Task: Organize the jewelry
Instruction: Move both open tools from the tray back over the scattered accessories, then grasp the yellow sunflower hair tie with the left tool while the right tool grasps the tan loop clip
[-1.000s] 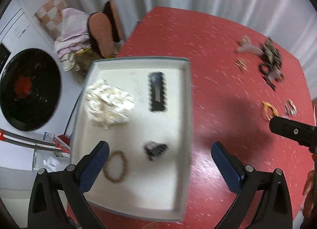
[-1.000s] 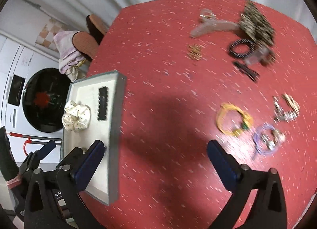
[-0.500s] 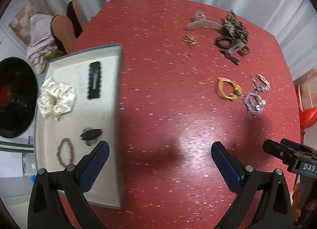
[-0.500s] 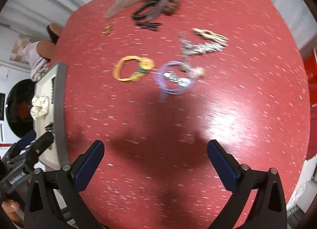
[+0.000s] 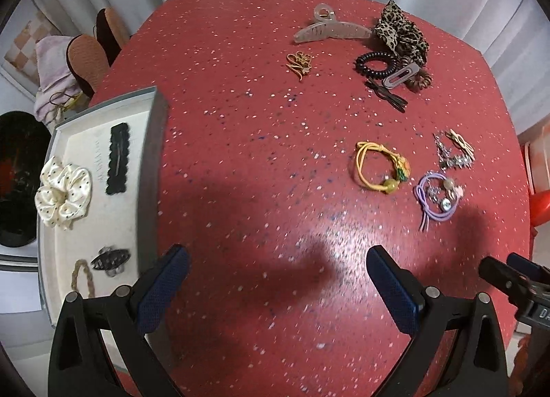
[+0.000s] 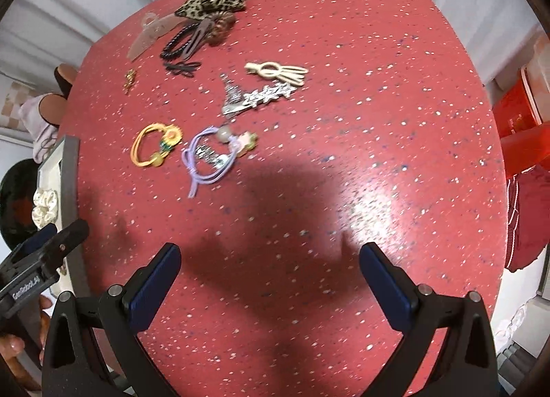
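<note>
A grey tray [image 5: 151, 156] on the red table's left holds a cream scrunchie [image 5: 63, 190], a black clip [image 5: 117, 158], a dark claw clip [image 5: 110, 259] and a brown bracelet [image 5: 82, 276]. Loose on the table lie a yellow hair tie [image 5: 380, 166], a purple hair tie [image 6: 209, 156], silver pieces [image 6: 254, 96], a cream clip [image 6: 276, 72], a gold brooch [image 5: 299, 62] and a pile with a leopard scrunchie [image 5: 402, 32]. My left gripper [image 5: 275, 280] is open and empty above bare table. My right gripper [image 6: 271, 276] is open and empty, nearer than the purple tie.
The tray also shows at the left edge of the right wrist view [image 6: 70, 184]. A clear claw clip [image 5: 330, 31] and a black coil tie [image 5: 376, 65] lie by the pile. A washing machine door [image 5: 13, 177] and shoes [image 5: 86, 60] are beyond the table's left. A red object [image 6: 519, 129] stands at the right.
My left gripper has swung right, off the tray and over the table's middle. My right gripper has moved right toward the loose jewelry. Both stayed open and empty.
</note>
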Demonstrator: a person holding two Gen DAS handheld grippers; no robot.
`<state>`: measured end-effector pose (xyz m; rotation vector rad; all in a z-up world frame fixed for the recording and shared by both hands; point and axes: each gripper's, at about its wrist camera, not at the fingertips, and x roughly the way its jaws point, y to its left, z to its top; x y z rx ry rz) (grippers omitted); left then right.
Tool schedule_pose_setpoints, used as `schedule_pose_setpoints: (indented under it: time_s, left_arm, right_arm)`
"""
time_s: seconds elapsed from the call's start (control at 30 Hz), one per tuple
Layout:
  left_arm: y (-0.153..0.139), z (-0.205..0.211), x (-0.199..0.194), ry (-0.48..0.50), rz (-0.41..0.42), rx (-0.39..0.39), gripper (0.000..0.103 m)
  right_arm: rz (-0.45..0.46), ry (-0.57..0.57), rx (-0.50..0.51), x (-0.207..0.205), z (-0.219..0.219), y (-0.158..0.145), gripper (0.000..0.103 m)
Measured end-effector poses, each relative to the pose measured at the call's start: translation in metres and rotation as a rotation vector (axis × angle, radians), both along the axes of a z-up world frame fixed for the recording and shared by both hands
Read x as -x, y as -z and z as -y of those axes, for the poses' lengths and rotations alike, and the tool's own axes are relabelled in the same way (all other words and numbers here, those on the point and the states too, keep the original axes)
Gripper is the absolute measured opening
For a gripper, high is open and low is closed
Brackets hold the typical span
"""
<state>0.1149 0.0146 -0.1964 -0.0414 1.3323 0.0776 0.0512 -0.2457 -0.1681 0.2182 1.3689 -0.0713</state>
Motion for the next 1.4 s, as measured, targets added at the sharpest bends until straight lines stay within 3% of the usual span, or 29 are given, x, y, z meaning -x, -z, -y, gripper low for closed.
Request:
schedule_pose_setpoints:
  time_s: [0.27,0.43,0.53,0.67,1.17,1.23,1.3,1.4]
  left_arm:
    - [0.008,0.007,-0.023,-0.006,0.015,0.016,0.103]
    - [0.013,0.015,-0.04,-0.003,0.03,0.027,0.103]
    - [0.019,0.021,-0.049,0.005,0.024,0.026,0.094]
    - [0.025,0.028,-0.056,0.01,0.021,0.031,0.094]
    - [0.043,0.056,-0.069,0.036,0.015,0.035,0.094]
    - [0.044,0.059,-0.069,0.043,0.017,0.046,0.083]
    - [0.047,0.066,-0.07,0.048,0.017,0.048,0.083]
    - [0.046,0.072,-0.073,0.056,0.023,0.06,0.072]
  right_arm:
    - [0.039,0.004,0.051,-0.024,0.023,-0.007,0.103]
    - [0.085,-0.066,0.076,-0.052,0.026,-0.013,0.102]
    - [0.102,-0.13,0.096,-0.072,0.022,-0.014,0.097]
    - [0.093,-0.171,0.11,-0.095,0.022,-0.008,0.077]
    - [0.065,-0.324,0.167,-0.143,0.009,0.018,0.074]
    - [0.067,-0.341,0.183,-0.145,0.005,0.018,0.072]
    - [0.069,-0.358,0.204,-0.146,0.002,0.019,0.068]
    - [0.071,-0.372,0.241,-0.141,-0.006,0.02,0.062]
